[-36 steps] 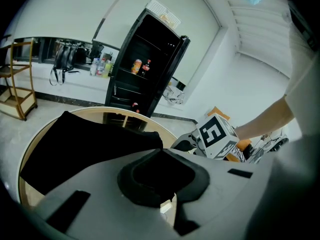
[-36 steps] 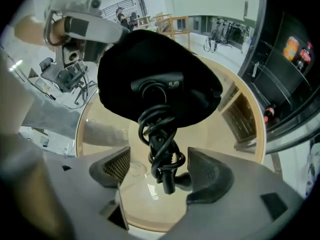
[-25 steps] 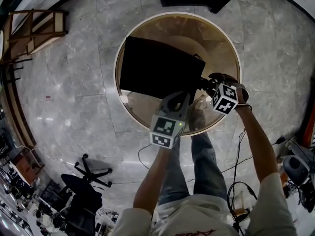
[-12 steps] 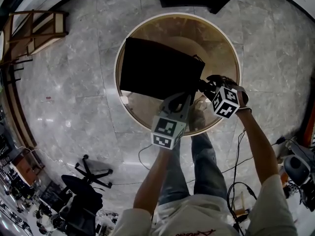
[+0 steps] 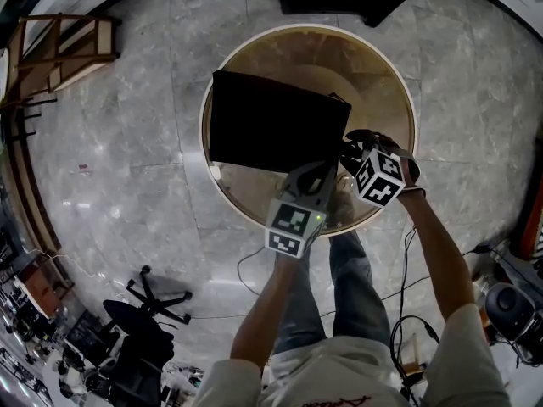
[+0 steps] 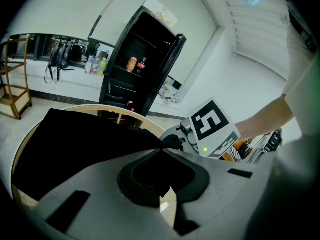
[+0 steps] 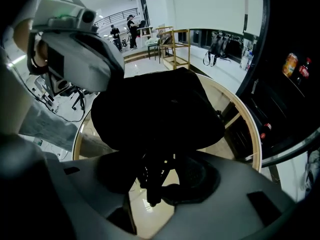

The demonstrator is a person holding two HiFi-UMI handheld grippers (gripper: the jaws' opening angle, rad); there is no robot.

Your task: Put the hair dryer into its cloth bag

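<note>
A black cloth bag (image 5: 271,130) lies on the round glass table (image 5: 377,79). My left gripper (image 5: 316,166) is at the bag's near edge, jaws shut on the black cloth (image 6: 75,144). My right gripper (image 5: 348,153) is at the bag's right corner. Its jaws (image 7: 155,180) are closed on a black thing with a dangling cord, seemingly the hair dryer (image 7: 154,171). The rest of it is lost against the bag (image 7: 155,114), which bulges up just past the jaws. The right gripper's marker cube (image 6: 212,129) shows close to the right of the left jaws.
A black drinks cabinet (image 6: 145,69) stands beyond the table. A wooden shelf (image 5: 59,49) is at the far left and an office chair (image 5: 148,312) at the lower left. Cables (image 5: 407,278) trail on the marble floor by the person's legs.
My right gripper has risen slightly and drawn in toward the bag's right corner. My left gripper has stayed shut on the bag's edge.
</note>
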